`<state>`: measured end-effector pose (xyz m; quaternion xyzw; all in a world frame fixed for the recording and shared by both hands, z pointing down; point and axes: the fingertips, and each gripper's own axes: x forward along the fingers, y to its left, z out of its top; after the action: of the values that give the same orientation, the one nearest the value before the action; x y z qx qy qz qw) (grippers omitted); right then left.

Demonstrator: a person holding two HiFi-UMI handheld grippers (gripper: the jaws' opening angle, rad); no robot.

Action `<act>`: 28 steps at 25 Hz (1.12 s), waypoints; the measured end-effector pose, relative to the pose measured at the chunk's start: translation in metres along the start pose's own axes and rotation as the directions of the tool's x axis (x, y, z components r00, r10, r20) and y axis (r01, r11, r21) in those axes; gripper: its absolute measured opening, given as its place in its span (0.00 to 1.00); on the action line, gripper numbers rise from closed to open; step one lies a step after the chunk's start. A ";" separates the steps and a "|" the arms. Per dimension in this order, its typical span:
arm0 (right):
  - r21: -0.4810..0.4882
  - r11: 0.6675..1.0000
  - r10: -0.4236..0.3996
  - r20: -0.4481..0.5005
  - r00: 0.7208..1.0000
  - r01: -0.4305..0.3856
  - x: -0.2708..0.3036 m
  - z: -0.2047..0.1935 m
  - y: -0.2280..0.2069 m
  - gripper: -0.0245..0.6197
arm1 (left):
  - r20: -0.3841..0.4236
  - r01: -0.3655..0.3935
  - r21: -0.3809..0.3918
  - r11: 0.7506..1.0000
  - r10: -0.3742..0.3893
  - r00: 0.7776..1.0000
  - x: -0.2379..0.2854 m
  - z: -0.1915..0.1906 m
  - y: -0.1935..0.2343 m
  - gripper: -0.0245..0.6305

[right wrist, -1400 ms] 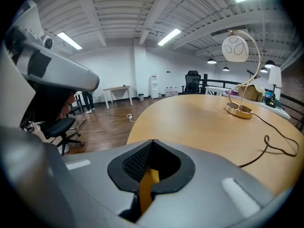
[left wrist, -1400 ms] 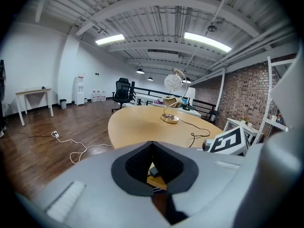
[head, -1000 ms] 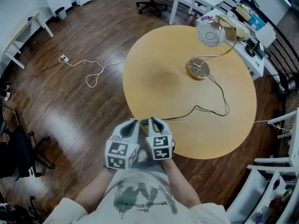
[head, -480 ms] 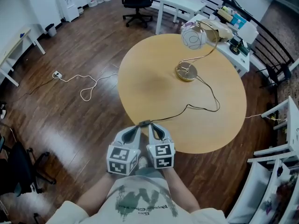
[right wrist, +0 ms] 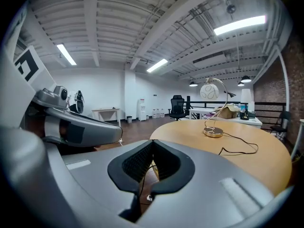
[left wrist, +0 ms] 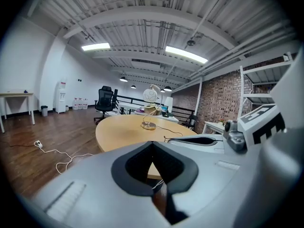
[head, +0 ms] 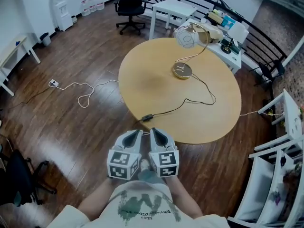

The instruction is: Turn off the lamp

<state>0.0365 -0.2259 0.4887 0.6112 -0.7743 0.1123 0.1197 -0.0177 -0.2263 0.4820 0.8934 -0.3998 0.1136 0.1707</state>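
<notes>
The lamp's pale globe shade arcs on a thin stem over a brass base at the far side of the round wooden table. Its black cord snakes to an inline switch near the table's near edge. My left gripper and right gripper are side by side at my chest, both shut and holding nothing, just short of the table edge and apart from the switch. The left gripper view shows the lamp far ahead, and so does the right gripper view.
A black office chair, a small white table and a cluttered desk stand beyond the round table by a black railing. White shelving is at the right. A white cable with a socket lies on the wooden floor.
I have drawn back from the table. Both grippers, which had their tips at the cord's switch on the table edge, now sit clear of it, and the switch lies alone.
</notes>
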 end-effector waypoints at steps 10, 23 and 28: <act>0.005 0.998 -0.056 0.085 0.995 0.056 -0.096 0.007 0.056 0.04 | 0.047 0.066 0.022 0.998 -0.067 0.997 -0.089 -0.012 -0.034 0.03; 0.028 0.990 -0.144 0.173 0.974 0.141 -0.200 0.024 0.089 0.04 | 0.176 0.164 0.047 0.985 -0.169 0.970 -0.168 0.011 -0.090 0.03; 0.035 0.985 -0.170 0.168 0.971 0.166 -0.213 0.025 0.091 0.04 | 0.183 0.202 0.057 0.978 -0.209 0.961 -0.176 0.015 -0.103 0.03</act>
<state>-0.0051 -0.0172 0.3941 0.6831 -0.7260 0.0569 0.0559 -0.0541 -0.0491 0.3860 0.9399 -0.3169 0.0180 0.1260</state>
